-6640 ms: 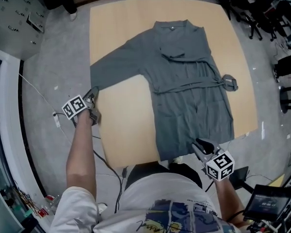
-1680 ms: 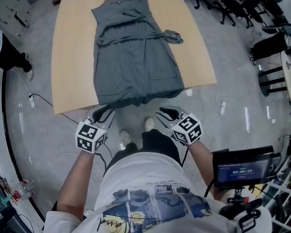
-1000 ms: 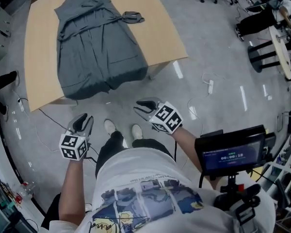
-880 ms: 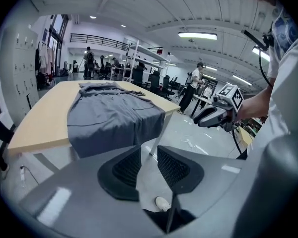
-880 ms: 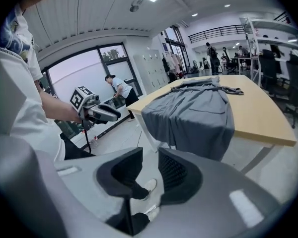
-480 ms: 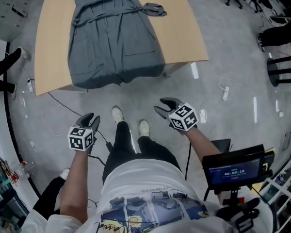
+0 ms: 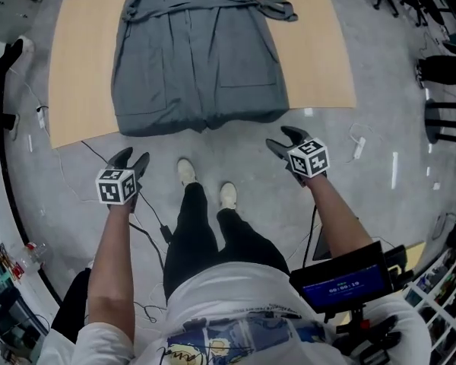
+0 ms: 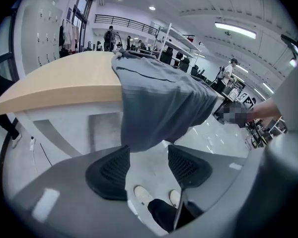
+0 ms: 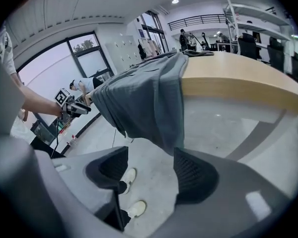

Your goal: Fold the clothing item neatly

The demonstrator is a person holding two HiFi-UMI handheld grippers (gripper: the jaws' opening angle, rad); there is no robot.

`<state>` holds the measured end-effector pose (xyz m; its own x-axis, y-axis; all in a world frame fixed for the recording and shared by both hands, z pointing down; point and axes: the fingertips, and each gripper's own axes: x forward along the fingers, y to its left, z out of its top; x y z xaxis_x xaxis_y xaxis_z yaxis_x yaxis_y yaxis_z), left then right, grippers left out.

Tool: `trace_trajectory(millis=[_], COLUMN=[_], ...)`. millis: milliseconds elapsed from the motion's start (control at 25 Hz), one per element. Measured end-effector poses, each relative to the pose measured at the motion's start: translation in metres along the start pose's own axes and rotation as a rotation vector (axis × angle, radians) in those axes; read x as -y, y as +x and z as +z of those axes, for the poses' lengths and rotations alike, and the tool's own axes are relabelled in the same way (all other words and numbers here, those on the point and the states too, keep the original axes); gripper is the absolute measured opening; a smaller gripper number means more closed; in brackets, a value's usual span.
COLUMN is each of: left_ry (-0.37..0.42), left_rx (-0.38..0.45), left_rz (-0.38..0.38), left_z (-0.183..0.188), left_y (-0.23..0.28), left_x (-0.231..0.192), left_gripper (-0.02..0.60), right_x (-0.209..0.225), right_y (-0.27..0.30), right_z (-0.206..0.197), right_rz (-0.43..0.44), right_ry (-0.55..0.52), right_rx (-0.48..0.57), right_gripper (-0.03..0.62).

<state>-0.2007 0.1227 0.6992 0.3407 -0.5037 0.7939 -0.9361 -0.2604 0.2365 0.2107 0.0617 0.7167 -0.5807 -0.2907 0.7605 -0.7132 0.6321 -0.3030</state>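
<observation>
Underfoot: pale grey floor (image 7: pixel 380 150), with both grippers hanging over it, clear of the tabletop (image 7: pixel 76 90).

Up-frame in head view: tan tabletop, near edge facing the person.

Grey garment (image 7: pixel 197 59) spread flat on it. Long axis straight away from the person, belt tie (image 7: pixel 277 7) flung out to the right. Hem (image 7: pixel 201 120) nearest, draped over the near edge and hanging free.

Left gripper (image 7: pixel 131 157): low, just short of the left hem corner (image 8: pixel 144 133), apart from the cloth. Jaws just opened and set wide. Nothing in the gap but floor and the person's shoes (image 7: pixel 186 172). Cloth ahead and above, untouched.

Right gripper (image 7: pixel 285 137): mirror case, under the right hem corner (image 9: pixel 164 133). Jaws likewise just opened and standing wide, gap empty, cloth hanging beyond the tips.

Judgement:
- Folding step not yet begun, garment merely laid out.
- Coming move hinges on the hem lying forward and upward of both grippers, one corner to each.
- Right gripper looks marginally closer to its corner than the left, though both are near.
- Likely need: rise to the hanging edge, pinch each corner, then carry the hem up along the long axis toward the collar.
</observation>
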Motion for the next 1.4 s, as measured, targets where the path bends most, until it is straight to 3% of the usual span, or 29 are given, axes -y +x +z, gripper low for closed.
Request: trace_trajectory(millis=[280,520,680,800,960,1120,1240,1400], left_ry=[0.041,0.09,0.113,0.109,0.102,0.095,0.085,0.071], left_rx=[-0.027,-0.033,-0.044,-0.022,0.009,0.02,0.031,0.026], left_rz=[-0.059,-0.101,-0.144,-0.167,-0.21,-0.241,-0.259,-0.293], left_z=[0.006,0.019,0.02,0.029,0.037,0.034,0.033,0.025], left_y=[0.042,0.06,0.07,0.074,0.068,0.058,0.049,0.036], left_x=[-0.017,-0.023,-0.018,-0.011,0.002,0.016,0.026,0.042], left_gripper=[0.33,0.368,0.377,0.372,0.266,0.132,0.036,0.026], right_x=[0.023,0.048,0.039,0.031,0.014,-0.001,-0.011,-0.023], right_y=[0.032,0.047,0.058,0.06,0.062,0.053,0.047,0.033], right_z=[0.017,0.017,0.015,0.02,0.022,0.022,0.015,0.003], right_rz=[0.01,-0.034,0.014,0.053,0.121,0.165,0.184,0.191], right_ry=[-0.004,-0.028,-0.074,-0.04,-0.035,-0.021,0.007,0.034], right_rx=[-0.009,-0.01,-0.042,-0.018,-0.017,-0.01,-0.005,0.003], right_gripper=[0.301,0.327,0.33,0.33,0.273,0.04,0.018,0.017])
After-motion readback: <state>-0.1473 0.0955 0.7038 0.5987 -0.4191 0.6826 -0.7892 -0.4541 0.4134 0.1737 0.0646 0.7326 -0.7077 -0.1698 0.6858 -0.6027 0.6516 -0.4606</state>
